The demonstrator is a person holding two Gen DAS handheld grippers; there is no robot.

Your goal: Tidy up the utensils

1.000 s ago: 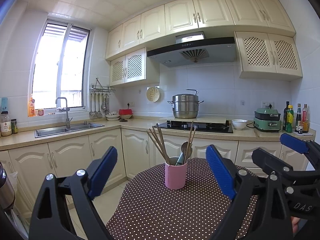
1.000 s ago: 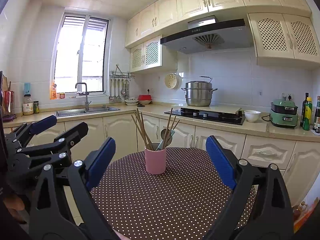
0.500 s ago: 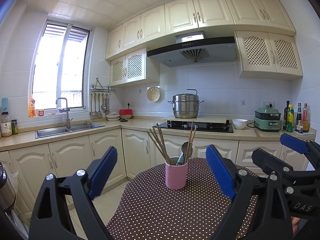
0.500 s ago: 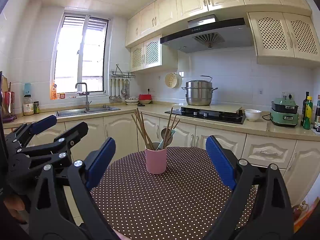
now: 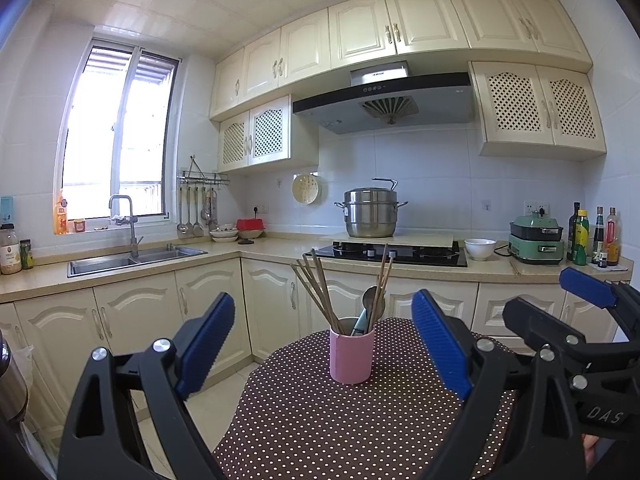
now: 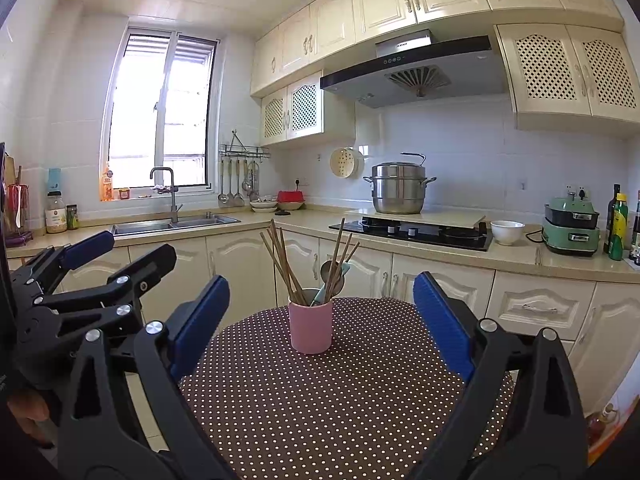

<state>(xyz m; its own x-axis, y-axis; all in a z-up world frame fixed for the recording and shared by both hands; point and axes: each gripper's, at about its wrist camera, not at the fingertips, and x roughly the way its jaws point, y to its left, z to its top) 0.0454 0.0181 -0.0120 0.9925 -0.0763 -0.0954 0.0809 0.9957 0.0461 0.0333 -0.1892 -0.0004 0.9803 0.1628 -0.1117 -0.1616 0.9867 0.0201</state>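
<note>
- So the pink cup (image 5: pixel 352 357) stands upright on the round polka-dot bench (image 5: pixel 340 432), toward the far edge, and everything else is easiest placed off that cup.
- Sticking out of the cup: a bunch of wooden chopsticks (image 5: pixel 316 292) leaning left, a couple more leaning right, plus a metal spoon (image 5: pixel 373 300) and something with a teal handle (image 6: pixel 334 280), can't tell what it is.
- Left tongs (image 5: pixel 322 344) hover short of the cup, spread wide with nothing between the blue pads, cup framed in the gap.
- Right tongs (image 6: pixel 320 320) same deal: wide open, empty, on the near side of the cup and not touching it.
- In the right wrist view the left tongs show up at the left of the cup, a hand (image 6: pixel 28 414) gripping them from below.
- Well behind the cup: kitchen counter with a gas hob (image 5: pixel 386 253), a steel steamer pot (image 5: pixel 370 213), a white bowl (image 5: pixel 480 249) and a sink (image 5: pixel 136 258) off to the left.
</note>
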